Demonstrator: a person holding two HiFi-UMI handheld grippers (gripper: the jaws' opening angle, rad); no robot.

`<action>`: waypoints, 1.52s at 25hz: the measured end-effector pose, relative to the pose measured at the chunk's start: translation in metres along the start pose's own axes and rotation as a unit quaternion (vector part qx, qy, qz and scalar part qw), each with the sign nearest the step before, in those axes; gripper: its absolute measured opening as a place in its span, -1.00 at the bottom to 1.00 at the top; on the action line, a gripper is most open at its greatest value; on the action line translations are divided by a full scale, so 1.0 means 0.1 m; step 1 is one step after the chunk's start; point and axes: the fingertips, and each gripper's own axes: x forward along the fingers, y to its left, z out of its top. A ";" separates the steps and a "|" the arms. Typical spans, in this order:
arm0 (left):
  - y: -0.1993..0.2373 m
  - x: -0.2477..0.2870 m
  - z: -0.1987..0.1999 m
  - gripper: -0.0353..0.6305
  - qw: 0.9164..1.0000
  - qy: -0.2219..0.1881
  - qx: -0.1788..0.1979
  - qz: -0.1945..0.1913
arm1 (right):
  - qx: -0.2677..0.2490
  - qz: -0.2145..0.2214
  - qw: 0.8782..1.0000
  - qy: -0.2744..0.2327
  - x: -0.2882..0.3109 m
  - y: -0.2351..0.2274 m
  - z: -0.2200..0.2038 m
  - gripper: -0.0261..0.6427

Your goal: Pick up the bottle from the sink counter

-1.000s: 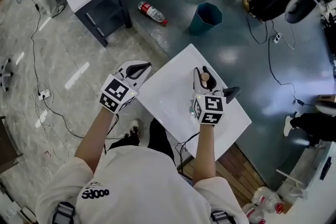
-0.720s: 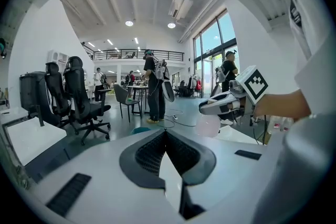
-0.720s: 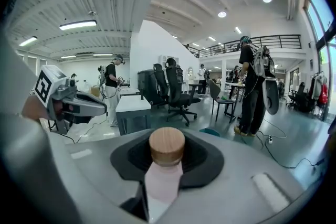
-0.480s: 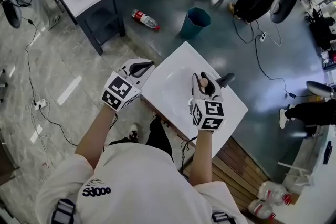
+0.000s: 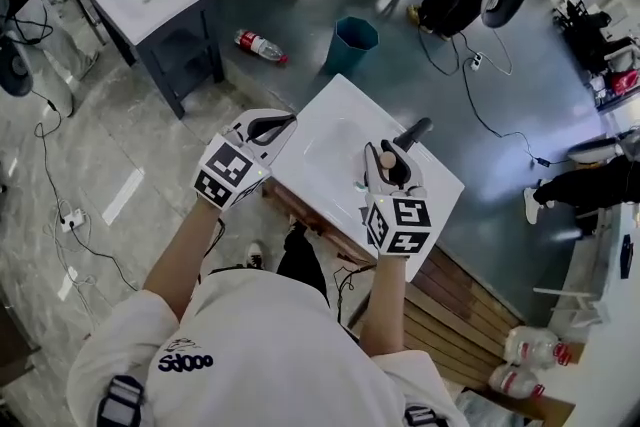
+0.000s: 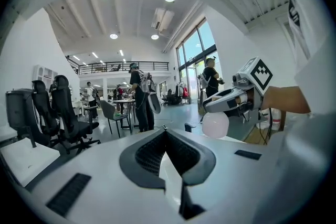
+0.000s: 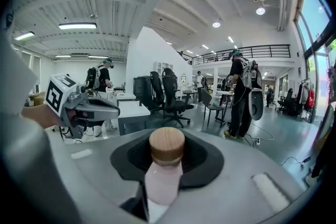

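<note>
1. The right gripper, clamped on the bottle at frame centre, has lifted it off the sink counter; pickup looks done
2. The left gripper, jaws together and empty, sits centre-left

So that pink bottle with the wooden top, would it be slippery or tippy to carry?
Probably a bit slippery: the bottle looks smooth and glossy where the right tongs clamp it below the wooden cap. Likely light, since that one grip carries it. Its rounded body could roll if laid down.
</note>
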 end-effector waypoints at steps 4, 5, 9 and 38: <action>-0.11 -0.09 0.03 -0.88 1.000 -0.005 0.008 -0.009 | -0.006 -0.002 1.000 -0.005 -0.20 0.11 0.06 -0.58; -0.13 -0.10 0.04 -0.88 1.000 -0.006 0.010 -0.011 | -0.007 -0.002 1.000 -0.007 -0.24 0.13 0.08 -0.58; -0.21 -0.17 0.07 -0.88 1.000 -0.009 0.018 -0.017 | -0.002 -0.005 1.000 -0.013 -0.39 0.20 0.12 -0.58; -0.57 -0.39 0.30 -0.88 0.998 -0.029 0.054 -0.028 | -0.013 0.010 0.999 -0.035 -0.87 0.38 0.27 -0.58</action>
